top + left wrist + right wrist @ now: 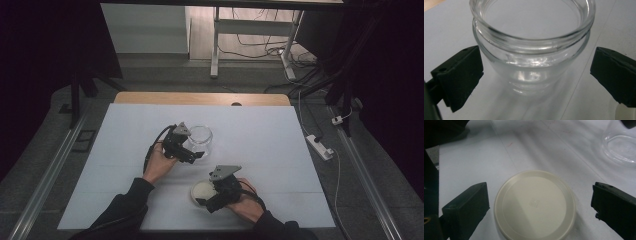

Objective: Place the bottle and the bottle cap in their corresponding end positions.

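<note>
The desk (150, 97) is a pale wooden top covered almost fully by a smooth white sheet (260, 140), with faint fold lines across it. At the left, the person's left hand (159, 165) holds the left tongs (197, 154), a black tool with a grey three-cornered plate on top and a dark cable looping back toward the wrist. Its two blocky, matte black jaws stand wide apart on either side of a glass jar (201, 140) and grip nothing; in the left gripper view a gap shows between each jaw and the jar (531, 50). The jar is clear, round-bellied and lidless, with a thick rolled rim and a ridged neck, standing upright on the sheet near the middle of the desk. It looks empty. Nearer the person and slightly to the right lies a round lid (202, 190), cream-coloured, smooth and dull like plastic, flat on the sheet with a shallow raised ring near its edge (535, 203). The right tongs (206, 199), held in the right hand (246, 202), point toward the lid. Their jaws are also spread wide, one on each side of the lid with clear space between, holding nothing. The jar and the lid lie near each other without touching.
</note>
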`<state>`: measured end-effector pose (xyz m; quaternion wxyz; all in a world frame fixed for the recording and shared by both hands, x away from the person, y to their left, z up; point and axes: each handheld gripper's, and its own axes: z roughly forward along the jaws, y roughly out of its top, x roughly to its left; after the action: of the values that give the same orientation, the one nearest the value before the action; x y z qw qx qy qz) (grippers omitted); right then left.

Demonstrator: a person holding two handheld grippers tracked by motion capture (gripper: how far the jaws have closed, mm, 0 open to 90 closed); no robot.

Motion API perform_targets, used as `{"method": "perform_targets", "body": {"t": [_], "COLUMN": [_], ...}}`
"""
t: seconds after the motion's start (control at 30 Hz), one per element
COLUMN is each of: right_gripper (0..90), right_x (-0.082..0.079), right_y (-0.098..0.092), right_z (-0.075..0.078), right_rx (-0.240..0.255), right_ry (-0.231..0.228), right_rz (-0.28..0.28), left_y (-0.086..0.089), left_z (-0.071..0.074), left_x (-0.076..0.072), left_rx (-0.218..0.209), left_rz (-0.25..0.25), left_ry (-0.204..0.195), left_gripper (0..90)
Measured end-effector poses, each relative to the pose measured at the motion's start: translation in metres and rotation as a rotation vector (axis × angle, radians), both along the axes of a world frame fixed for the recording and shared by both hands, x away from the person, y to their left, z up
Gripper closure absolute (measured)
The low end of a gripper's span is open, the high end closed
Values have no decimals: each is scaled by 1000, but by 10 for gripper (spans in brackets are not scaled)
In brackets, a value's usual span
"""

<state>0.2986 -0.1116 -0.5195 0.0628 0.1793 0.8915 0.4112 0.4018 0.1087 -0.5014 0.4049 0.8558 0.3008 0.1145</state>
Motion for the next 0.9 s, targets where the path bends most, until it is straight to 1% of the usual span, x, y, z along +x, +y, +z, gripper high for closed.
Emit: {"method": "perform_targets", "body": {"t": [0.13, 0.33, 0.63, 0.73, 0.9], "right_gripper": [19, 18, 1, 1, 0], "right_x": [0, 0, 3, 4, 6], "right_y": [-3, -5, -12, -14, -16], "right_z": [3, 7, 11, 12, 13], "right_rx": [13, 18, 23, 21, 12], "right_ry": [0, 7, 19, 22, 22], "right_rz": [-4, -8, -37, -43, -62], "left_y": [3, 6, 17, 21, 26], "left_z": [0, 2, 4, 3, 4], "left_x": [-5, -14, -30, -36, -46], "left_rx": [1, 4, 6, -4, -7], "left_rz": [1, -11, -7, -6, -6], "left_ry": [6, 20, 45, 55, 71], "left_gripper": [0, 0, 0, 0, 0]}}
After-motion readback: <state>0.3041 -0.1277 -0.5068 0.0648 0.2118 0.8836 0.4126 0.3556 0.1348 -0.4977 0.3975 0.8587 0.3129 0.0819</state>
